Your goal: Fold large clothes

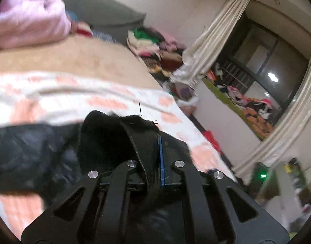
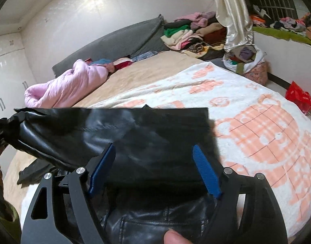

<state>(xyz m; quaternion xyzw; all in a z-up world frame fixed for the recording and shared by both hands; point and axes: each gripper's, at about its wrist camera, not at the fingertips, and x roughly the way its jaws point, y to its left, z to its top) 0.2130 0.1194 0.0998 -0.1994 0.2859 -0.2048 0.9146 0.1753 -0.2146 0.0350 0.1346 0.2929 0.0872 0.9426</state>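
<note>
The black leather jacket (image 2: 118,130) hangs stretched above the bed (image 2: 147,71), its top edge drawn into a near-straight line across the right wrist view. One end of the jacket is bunched in the left claw (image 1: 155,142), whose fingers are clenched on a thick fold of black fabric and lining (the blue pad (image 1: 161,160) presses flat against the cloth). In the right wrist view that left claw (image 2: 15,118) appears at the far left edge, gripping the jacket's corner.

The right claw (image 2: 155,152) stands released: its two blue fingers (image 2: 206,174) are spread apart, with the jacket's panel lying between and behind them, and neither pad visibly presses on the leather. A lower part of the jacket, showing seams, lies beneath the claw body. A fingertip (image 2: 173,236) of the person shows at the bottom edge of that view.

Under the jacket the bed carries a white blanket with orange print (image 2: 257,126), then a tan sheet (image 2: 139,73). A pink quilted coat (image 2: 74,85) lies crumpled near the grey headboard (image 2: 118,38). A pile of mixed clothes (image 2: 192,34) sits at the far corner of the bed, beside a cream curtain (image 2: 232,12) and a full laundry bag (image 2: 248,61). A red bag (image 2: 299,97) lies on the floor beyond the bed.
</note>
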